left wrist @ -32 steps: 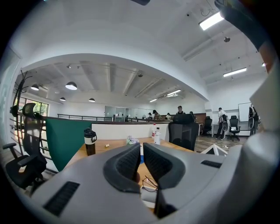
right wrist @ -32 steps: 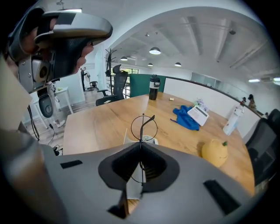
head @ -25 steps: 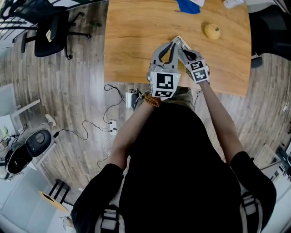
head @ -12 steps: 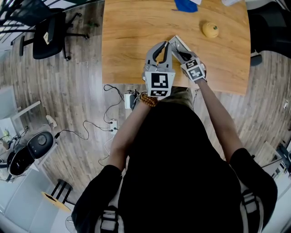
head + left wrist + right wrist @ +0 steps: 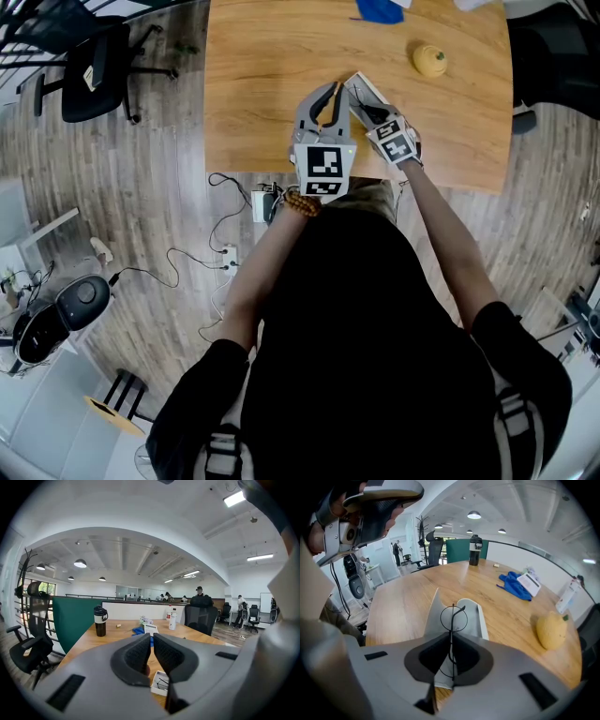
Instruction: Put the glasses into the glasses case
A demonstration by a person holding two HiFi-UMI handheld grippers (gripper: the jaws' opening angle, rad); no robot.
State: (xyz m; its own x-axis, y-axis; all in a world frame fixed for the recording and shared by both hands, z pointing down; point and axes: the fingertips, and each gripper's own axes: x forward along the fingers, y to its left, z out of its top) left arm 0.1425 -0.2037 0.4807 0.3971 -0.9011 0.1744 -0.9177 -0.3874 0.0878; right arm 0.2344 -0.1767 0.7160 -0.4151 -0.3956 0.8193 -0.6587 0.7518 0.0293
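Note:
Thin black wire glasses (image 5: 452, 618) stand edge-on between the pads of my right gripper (image 5: 451, 656), which is shut on them. Its jaws have just been opening slightly, with the frame still between them. The lenses hang just over the open white glasses case (image 5: 471, 613), which lies on the wooden table (image 5: 262, 75). From the head view the right gripper (image 5: 360, 96) points down at the case (image 5: 364, 86). My left gripper (image 5: 328, 92) hovers beside it to the left, nearly level and shut (image 5: 152, 639) with nothing in it. The case (image 5: 161, 685) shows below its jaws.
A yellow fruit (image 5: 430, 61) lies to the right of the case, and a blue cloth (image 5: 380, 9) at the far edge. A black flask (image 5: 475, 549) stands at the table's far end. An office chair (image 5: 98, 66) and floor cables (image 5: 225, 253) are on the left.
The right gripper has sunk a little toward the case with the glasses in it. The left gripper has stayed almost where it was.

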